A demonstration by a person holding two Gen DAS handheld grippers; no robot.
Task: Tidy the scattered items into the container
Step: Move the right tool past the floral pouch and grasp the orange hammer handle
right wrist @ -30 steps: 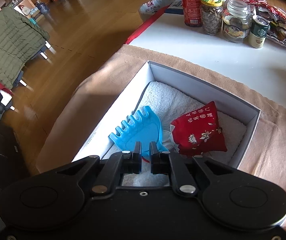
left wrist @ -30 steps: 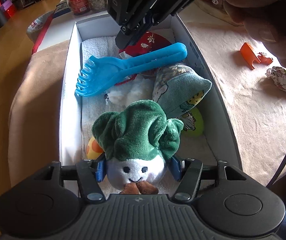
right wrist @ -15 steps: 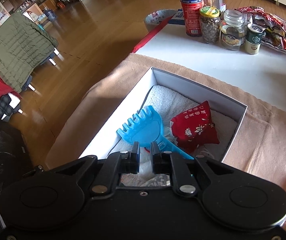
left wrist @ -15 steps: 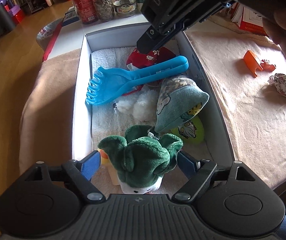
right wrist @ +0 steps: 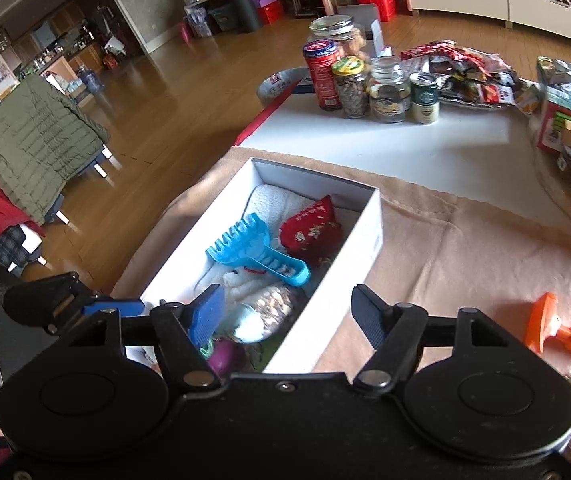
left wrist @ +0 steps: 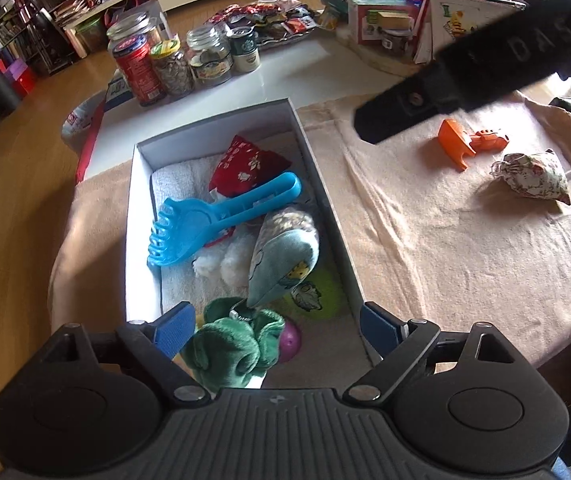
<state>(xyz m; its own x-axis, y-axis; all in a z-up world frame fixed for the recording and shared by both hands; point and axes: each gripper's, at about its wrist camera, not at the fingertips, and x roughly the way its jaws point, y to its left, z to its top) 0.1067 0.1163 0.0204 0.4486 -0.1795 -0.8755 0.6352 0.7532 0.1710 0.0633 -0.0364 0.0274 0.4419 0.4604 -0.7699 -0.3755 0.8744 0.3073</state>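
White box [left wrist: 140,240] sits on the beige cloth [left wrist: 425,240] that covers the counter, lined with a white towel [left wrist: 173,176] and already holding most of the clutter. The left gripper [left wrist: 277,328] hangs above its near end; its jaws have just been opening and stand released, with the green plush toy [left wrist: 229,348] lying loose below and between the blue pads, touching neither. Just beyond it are a purple ball [left wrist: 291,342], a lime-green piece [left wrist: 325,288] and a patterned sock [left wrist: 285,252] leaning over a white fluffy toy [left wrist: 221,260]. Farther in, a blue toy rake [left wrist: 209,220] lies slantwise, its handle resting on a red embroidered pouch [left wrist: 245,164].

The right gripper [right wrist: 285,316] hovers above the box's right-hand wall; its jaws too have just been opening, and nothing is grasped between them. Still out on the cloth, well apart from the box, lie an orange toy [right wrist: 557,332] and, near it, a floral drawstring pouch [left wrist: 533,176]. Past the cloth, on the white part of the counter, stands a cluster of jars and cans [right wrist: 365,84].
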